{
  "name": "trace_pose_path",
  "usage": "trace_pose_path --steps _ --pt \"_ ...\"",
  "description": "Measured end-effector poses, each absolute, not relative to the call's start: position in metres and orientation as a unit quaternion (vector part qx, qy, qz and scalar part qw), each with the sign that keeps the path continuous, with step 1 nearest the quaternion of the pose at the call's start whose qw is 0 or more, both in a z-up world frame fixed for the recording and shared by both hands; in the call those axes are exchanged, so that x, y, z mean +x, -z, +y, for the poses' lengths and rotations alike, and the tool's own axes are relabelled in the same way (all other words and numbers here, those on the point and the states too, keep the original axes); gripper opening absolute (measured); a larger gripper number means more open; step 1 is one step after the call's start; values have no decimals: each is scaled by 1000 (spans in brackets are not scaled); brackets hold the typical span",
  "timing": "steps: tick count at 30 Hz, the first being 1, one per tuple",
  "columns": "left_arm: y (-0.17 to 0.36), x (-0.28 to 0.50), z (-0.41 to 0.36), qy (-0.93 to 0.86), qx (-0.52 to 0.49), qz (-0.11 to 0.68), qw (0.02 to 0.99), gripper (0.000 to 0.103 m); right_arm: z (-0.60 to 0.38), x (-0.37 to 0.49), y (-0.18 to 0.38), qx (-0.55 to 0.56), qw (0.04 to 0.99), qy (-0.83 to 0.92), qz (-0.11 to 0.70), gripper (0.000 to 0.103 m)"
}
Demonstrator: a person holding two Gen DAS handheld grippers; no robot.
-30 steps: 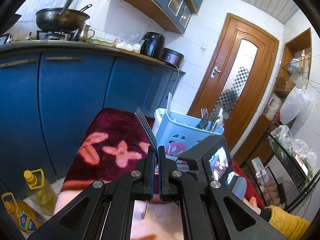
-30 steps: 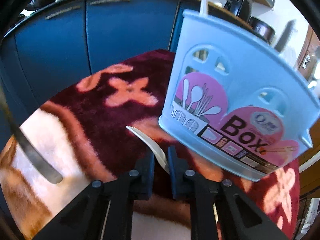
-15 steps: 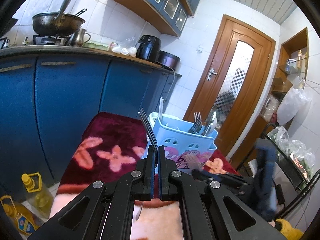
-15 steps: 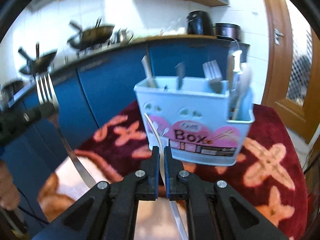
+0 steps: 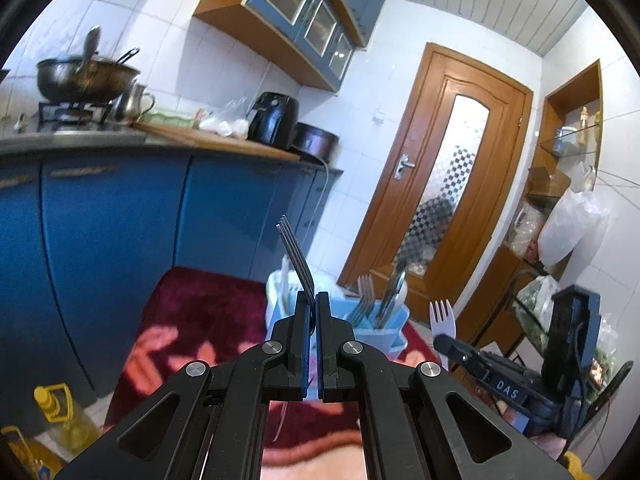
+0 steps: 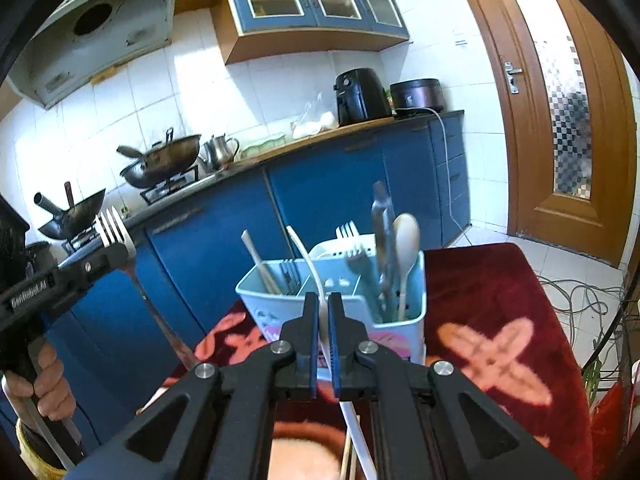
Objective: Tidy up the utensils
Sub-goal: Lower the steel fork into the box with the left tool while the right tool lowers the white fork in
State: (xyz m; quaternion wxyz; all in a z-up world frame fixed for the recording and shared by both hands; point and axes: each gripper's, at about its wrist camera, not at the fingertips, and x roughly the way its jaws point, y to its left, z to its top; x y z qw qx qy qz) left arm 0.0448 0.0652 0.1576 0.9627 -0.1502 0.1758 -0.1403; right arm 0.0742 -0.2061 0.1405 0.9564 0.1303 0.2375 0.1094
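Observation:
My left gripper [image 5: 312, 300] is shut on a metal fork [image 5: 294, 250], tines up, held above the table. It also shows in the right wrist view [image 6: 118, 250] at the far left. My right gripper [image 6: 324, 304] is shut on a white plastic fork [image 6: 306, 260]; its tines show in the left wrist view [image 5: 441, 314]. A light blue utensil box [image 6: 414, 304] stands on the red floral cloth [image 6: 492, 300] just beyond both grippers. It holds forks, a spoon [image 6: 406, 236] and chopsticks in separate compartments.
Blue kitchen cabinets [image 5: 100, 220] run behind the table, with woks and appliances on the counter. A wooden door [image 5: 440, 184] is at the right. Oil bottles [image 5: 60, 420] stand on the floor at lower left. Wire racks with bags are at far right.
Both grippers have lifted with their forks and tilted up. The right gripper rose from the cloth in front of the box to above its rim level.

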Motion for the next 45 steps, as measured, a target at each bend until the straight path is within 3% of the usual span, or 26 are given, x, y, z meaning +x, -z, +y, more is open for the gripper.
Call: trace_pose_path --steps 16,30,45 --pt "-225 109 38 144 -143 135 970 1 -238 81 -127 162 957 -87 223 6" --pt "-168 177 26 142 -157 191 959 1 -264 130 -135 224 959 -75 155 6" --pt "-137 188 28 150 -158 202 955 2 -258 184 -117 234 964 -48 121 6"
